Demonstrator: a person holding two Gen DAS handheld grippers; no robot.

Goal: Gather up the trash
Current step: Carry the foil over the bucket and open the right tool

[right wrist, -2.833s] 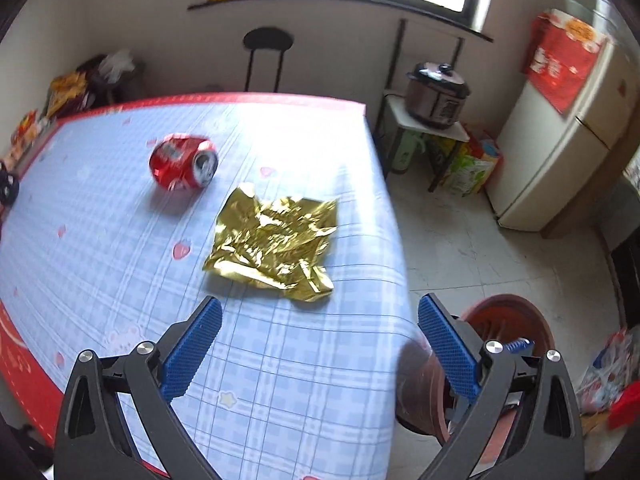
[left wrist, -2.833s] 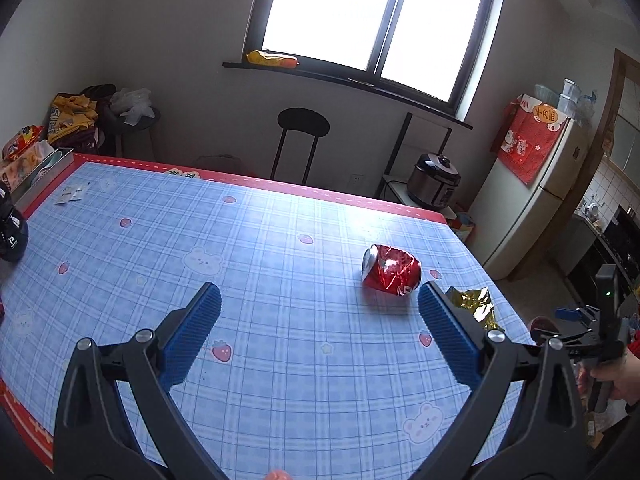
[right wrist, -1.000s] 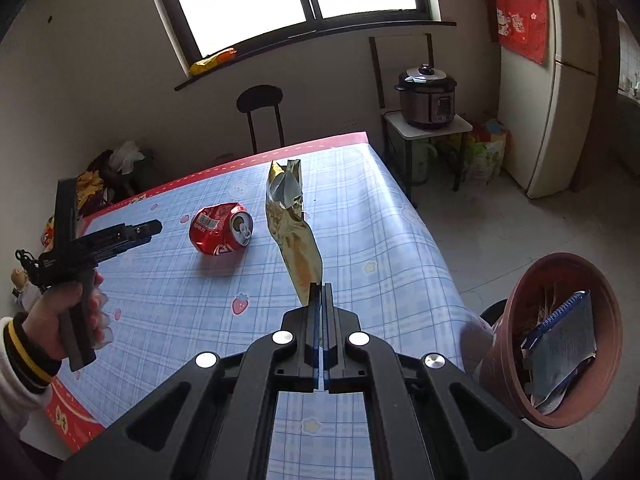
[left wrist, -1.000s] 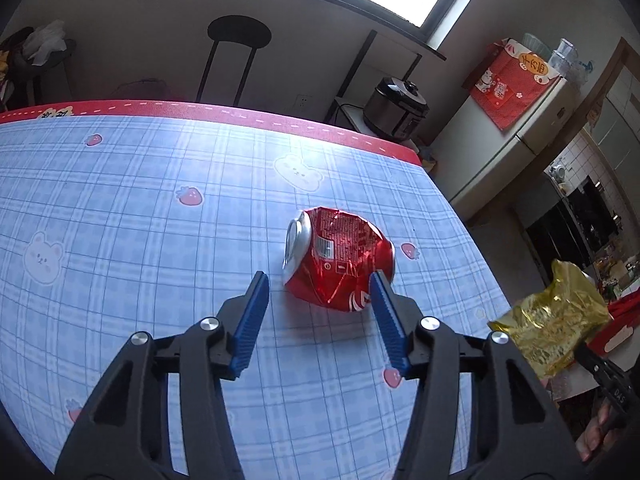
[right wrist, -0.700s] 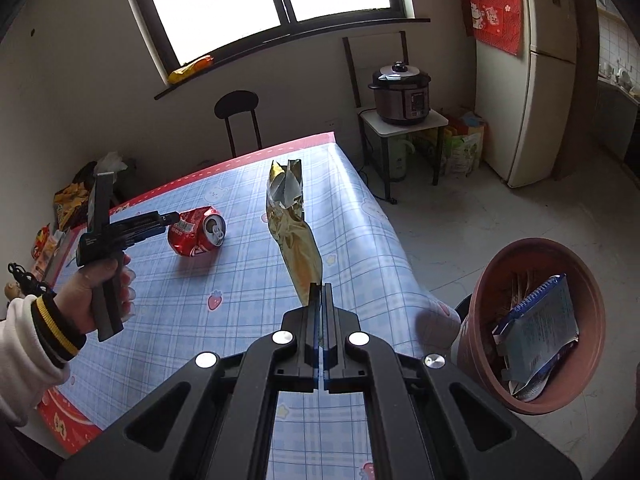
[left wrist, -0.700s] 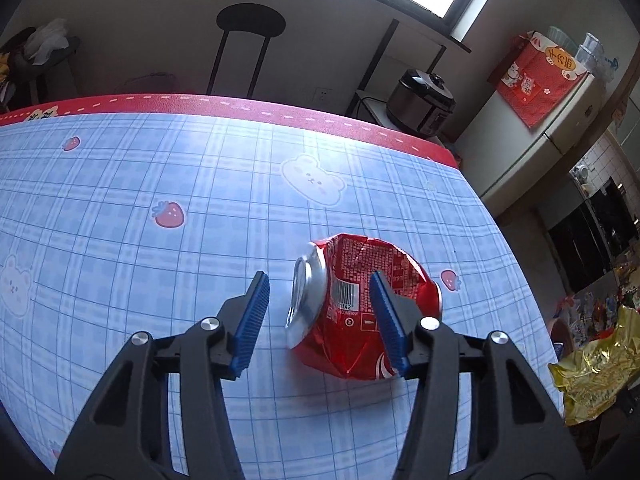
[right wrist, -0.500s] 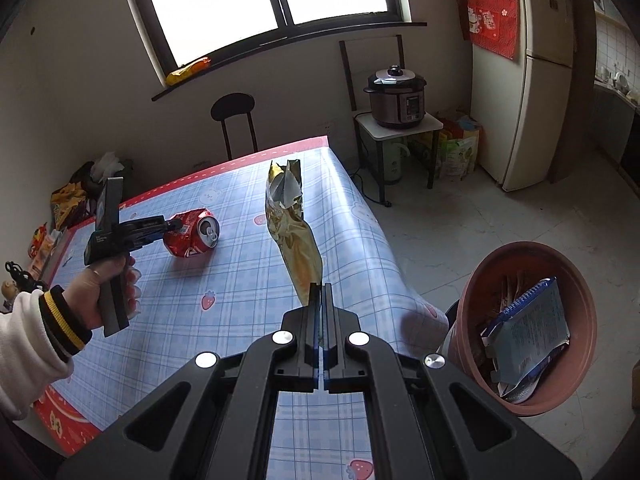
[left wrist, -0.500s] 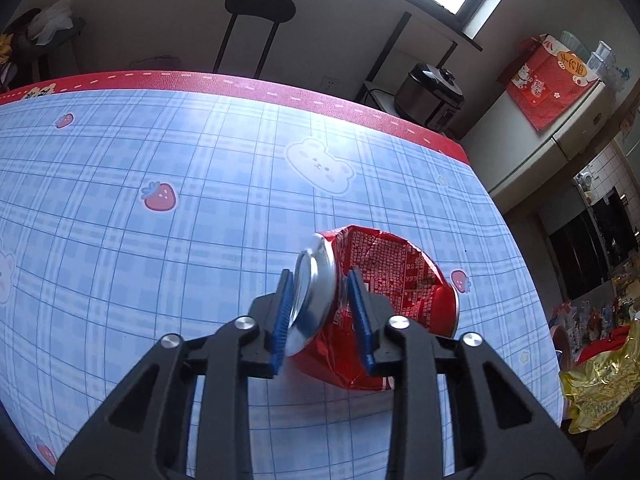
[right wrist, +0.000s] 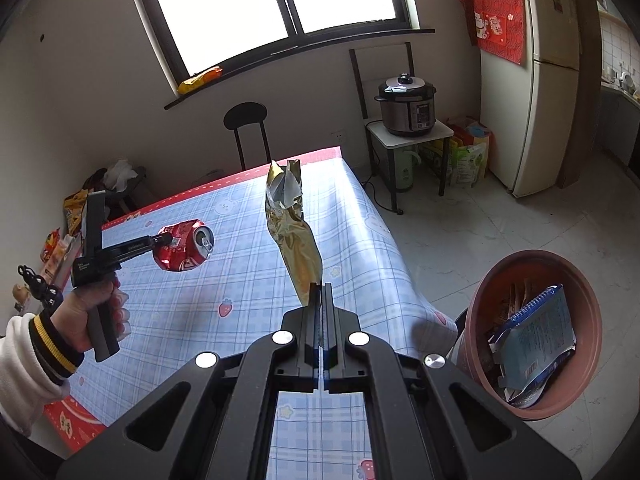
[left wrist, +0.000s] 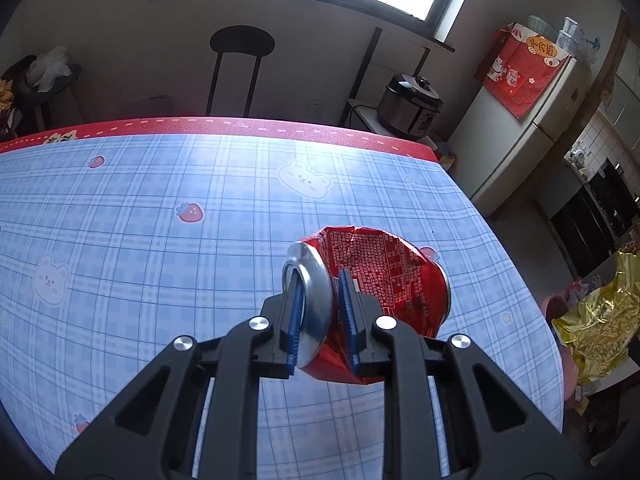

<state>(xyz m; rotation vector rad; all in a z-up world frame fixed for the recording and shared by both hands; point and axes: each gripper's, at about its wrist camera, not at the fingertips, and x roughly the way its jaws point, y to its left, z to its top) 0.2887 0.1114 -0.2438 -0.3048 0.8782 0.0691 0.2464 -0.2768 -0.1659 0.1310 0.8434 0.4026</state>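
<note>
1. Left gripper [left wrist: 320,316]: its blue-padded fingers are pinching the silver rim end of the crushed red aluminium drink can [left wrist: 376,280]. The can is hanging just above the blue checked tablecloth-covered table [left wrist: 160,240], near its right edge; the right wrist view shows a shadow beneath it.
2. Right gripper [right wrist: 320,300]: its jaws are pressing together on the lower end of the crumpled gold foil snack wrapper [right wrist: 294,236], which is standing upright over that table's right edge.
3. Round terracotta-coloured plastic bin [right wrist: 584,396]: sitting on the floor right of the table, already holding a blue spiral notebook [right wrist: 532,340].
4. Progress, as judged: both pieces are lifted; carrying and dropping them into the bin is remaining.
</note>
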